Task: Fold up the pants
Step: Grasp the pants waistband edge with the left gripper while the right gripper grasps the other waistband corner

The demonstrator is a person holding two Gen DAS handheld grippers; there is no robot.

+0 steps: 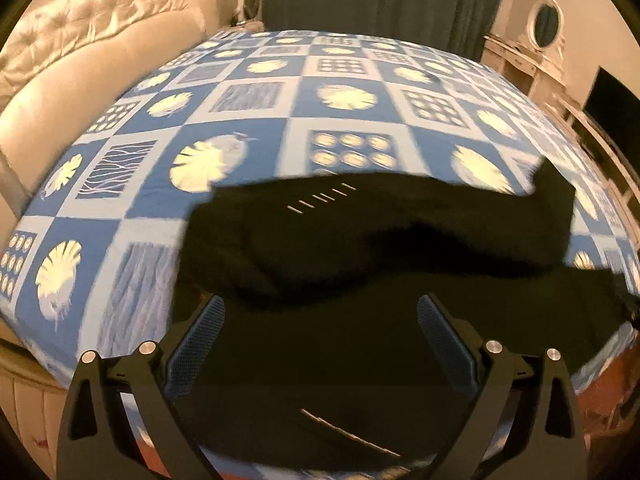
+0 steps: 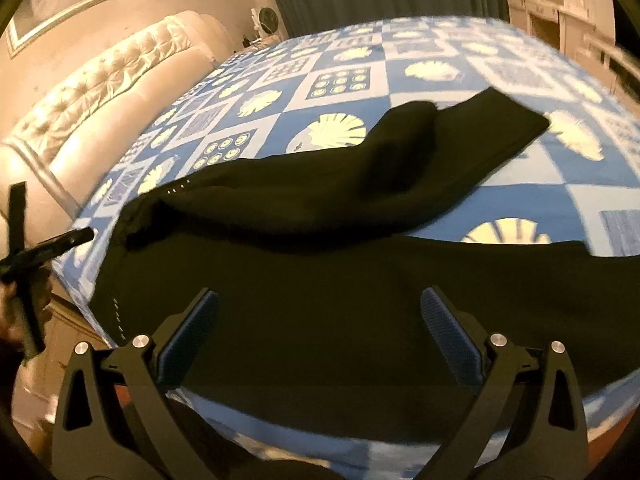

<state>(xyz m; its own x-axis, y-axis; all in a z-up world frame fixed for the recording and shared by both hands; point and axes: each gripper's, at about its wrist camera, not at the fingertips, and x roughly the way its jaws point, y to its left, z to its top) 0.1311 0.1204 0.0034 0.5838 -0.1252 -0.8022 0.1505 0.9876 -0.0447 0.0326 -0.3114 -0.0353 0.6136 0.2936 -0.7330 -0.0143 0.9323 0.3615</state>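
Left wrist view shows the black pants spread limp on the bed just ahead of the released left claw and right claw; soft, light, probably best pinched at a hem.

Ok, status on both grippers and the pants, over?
Left gripper open, empty. Right gripper open, empty. Black pants spread on the bedspread, far leg rumpled, unfolded. Nothing in the way.
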